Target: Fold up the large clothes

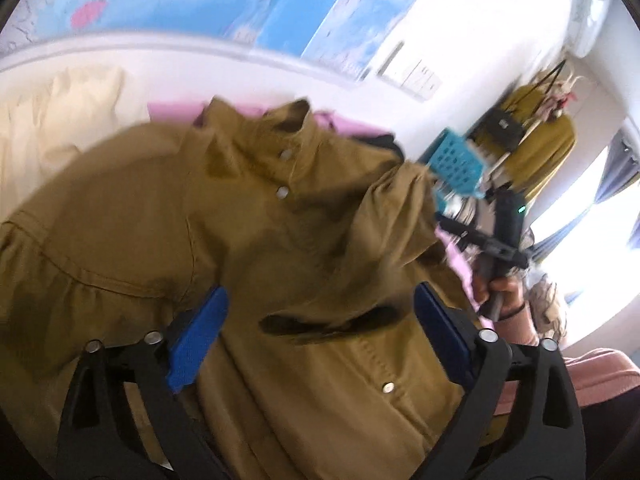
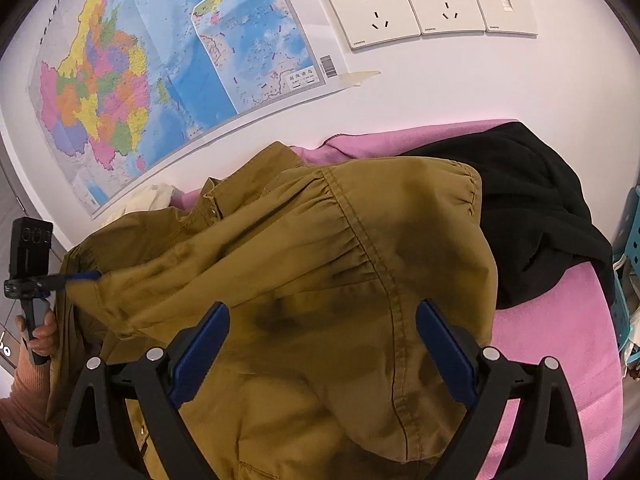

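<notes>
Both tongs spread wide over the olive shirt point(image 1: 248, 216).
Left gripper point(image 1: 320, 316) and right gripper point(image 2: 322, 336) gape, pinching nothing; shirt lies rumpled on the pink sheet point(image 2: 560, 344), black garment point(image 2: 532, 216) beside it. Blue basket point(image 1: 460, 160) beyond; contents blurred.

The mustard jacket point(image 1: 248, 216) is motion-blurred in the left wrist view; its lower part is cut off by both views' near edges.

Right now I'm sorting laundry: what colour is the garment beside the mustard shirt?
Black garment, clearest in the right wrist view.
</notes>
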